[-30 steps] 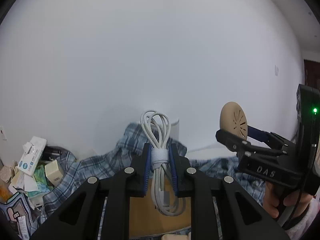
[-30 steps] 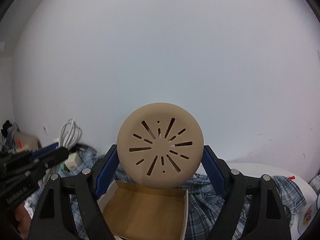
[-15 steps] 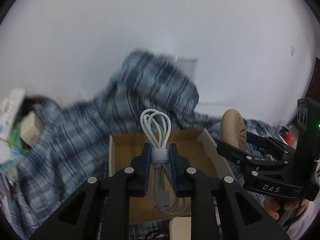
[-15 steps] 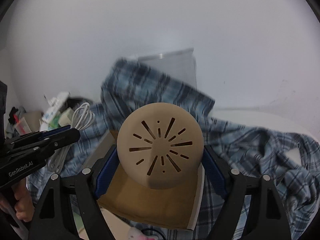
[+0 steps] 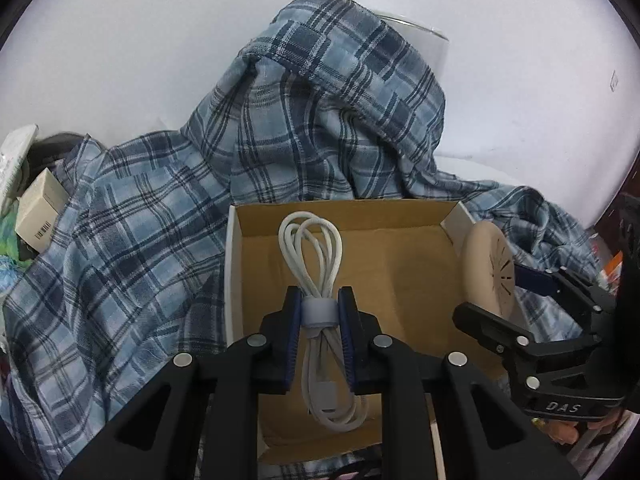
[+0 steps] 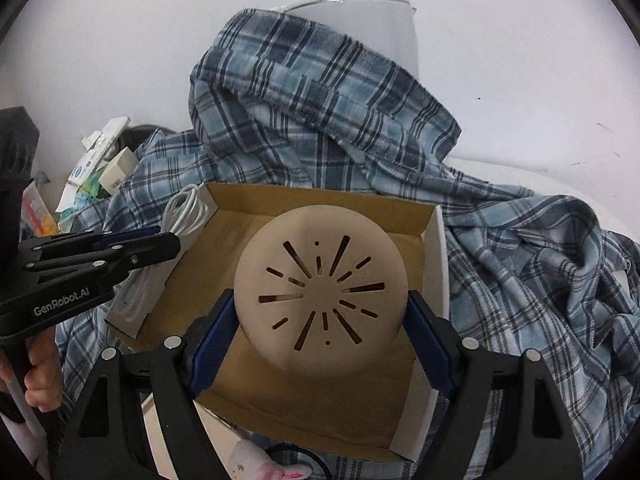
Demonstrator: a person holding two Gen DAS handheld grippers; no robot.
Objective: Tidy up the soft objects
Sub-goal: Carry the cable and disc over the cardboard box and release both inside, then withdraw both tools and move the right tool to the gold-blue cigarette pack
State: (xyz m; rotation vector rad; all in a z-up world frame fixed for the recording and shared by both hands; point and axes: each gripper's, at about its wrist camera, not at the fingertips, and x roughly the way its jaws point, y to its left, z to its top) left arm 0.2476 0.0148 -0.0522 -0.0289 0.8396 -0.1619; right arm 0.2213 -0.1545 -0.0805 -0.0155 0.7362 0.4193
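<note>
Cable (image 5: 316,280), coiled and white, sits clamped between the blue pads of your left gripper (image 5: 319,334); the jaws are nearly closed, pinching the bundle at its grey strap, with the loops fanning toward twelve o'clock and the plug end hanging toward six in the left wrist view. Under it lies the open cardboard box (image 5: 404,268), its brown floor bare. In the right wrist view the same left gripper (image 6: 160,242) comes in from nine o'clock, and the cable (image 6: 185,210) hangs over the box's left wall.

Your right gripper (image 6: 320,324) stands wide, its blue pads pressed against both sides of a tan round disc (image 6: 320,292) cut with radiating slots. The disc hangs over the middle of the box (image 6: 434,280). From the left wrist view you see that disc (image 5: 490,268) edge-on at three o'clock, over the box's right wall.

A blue plaid shirt (image 5: 152,264) is heaped around the box from nine through twelve to three o'clock, draped over a white container (image 6: 380,28) at twelve. Small cartons and packets (image 6: 104,168) lie at ten o'clock.
</note>
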